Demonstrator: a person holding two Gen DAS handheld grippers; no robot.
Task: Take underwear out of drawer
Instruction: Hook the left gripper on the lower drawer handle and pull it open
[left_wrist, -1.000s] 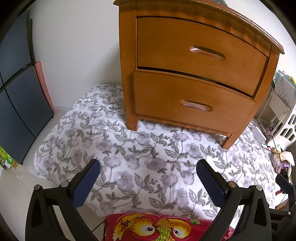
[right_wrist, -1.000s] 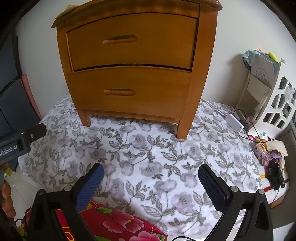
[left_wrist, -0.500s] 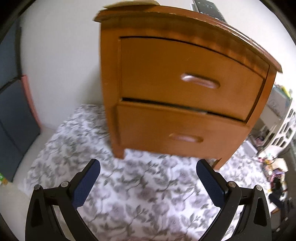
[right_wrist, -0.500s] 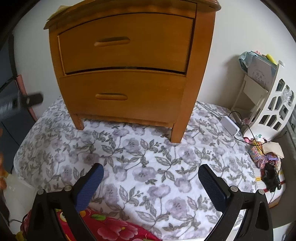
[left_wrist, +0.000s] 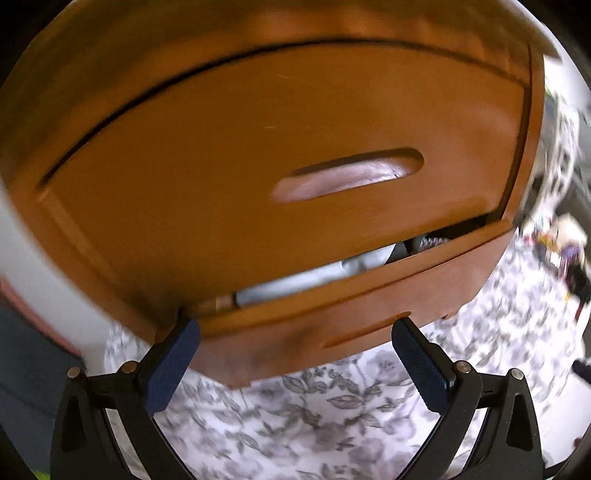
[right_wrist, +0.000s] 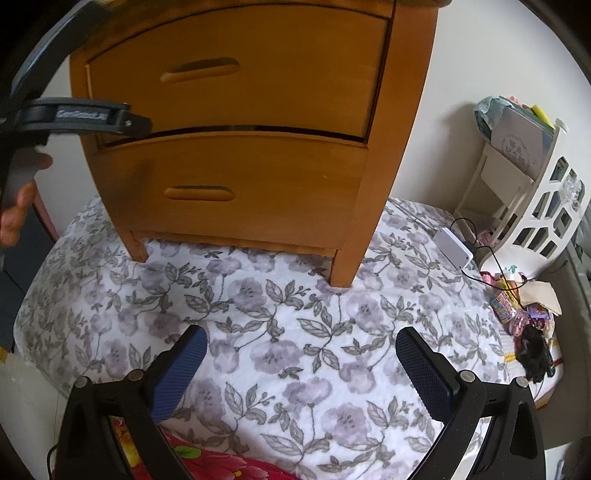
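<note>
- Floral quilt (right_wrist: 295, 332) under the nightstand (right_wrist: 399, 110), both drawers nearly shut.
- Left gripper (left_wrist: 295, 328), jaws spread, at the lower drawer (left_wrist: 332, 295); right gripper (right_wrist: 301, 341) spread, well back.
- Pale cloth (left_wrist: 295, 282) in the gap (underwear, maybe): soft, light, so pinch a fold.

The left gripper (left_wrist: 295, 332) now sits right up against the wooden nightstand (left_wrist: 258, 147), which a second ago stood far off across the floral bedspread (left_wrist: 314, 413); its open tips reach the front of the lower drawer (left_wrist: 362, 306), and the upper drawer (left_wrist: 258, 155) fills most of the left wrist view, with pale cloth showing in the gap between the two. In the right wrist view, the left gripper's black frame (right_wrist: 85, 118) now crosses the nightstand's left edge, higher and farther in than before
</note>
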